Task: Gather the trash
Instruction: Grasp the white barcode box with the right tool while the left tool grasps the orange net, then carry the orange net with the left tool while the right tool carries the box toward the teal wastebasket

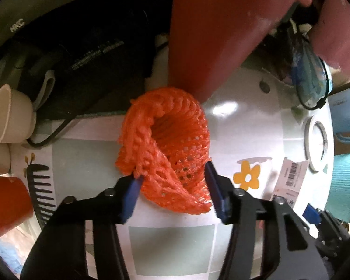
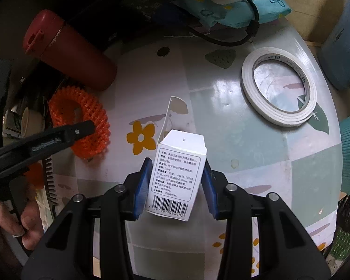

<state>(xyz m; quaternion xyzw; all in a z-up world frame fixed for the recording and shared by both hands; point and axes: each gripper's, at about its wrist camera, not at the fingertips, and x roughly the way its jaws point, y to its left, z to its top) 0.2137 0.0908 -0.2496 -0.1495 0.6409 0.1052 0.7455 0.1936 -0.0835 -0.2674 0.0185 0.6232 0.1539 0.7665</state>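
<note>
An orange foam net sleeve (image 1: 165, 149) lies on the patterned tablecloth (image 1: 170, 245). My left gripper (image 1: 172, 175) is open with its blue pads on either side of the sleeve's near end, touching it. The sleeve also shows in the right wrist view (image 2: 81, 119), with the left gripper's black finger (image 2: 58, 137) over it. My right gripper (image 2: 176, 170) is shut on a white medicine box (image 2: 177, 177) with printed text and a barcode, held above the table. The box also shows in the left wrist view (image 1: 289, 182).
A red bottle (image 2: 67, 49) stands behind the sleeve. A roll of white tape (image 2: 280, 86) lies at the right. A black comb (image 1: 40, 186), paper cups (image 1: 11, 114), a red cup (image 1: 4, 205), a black cable (image 2: 221, 39) and a blue wipes pack (image 2: 233, 0) crowd the table.
</note>
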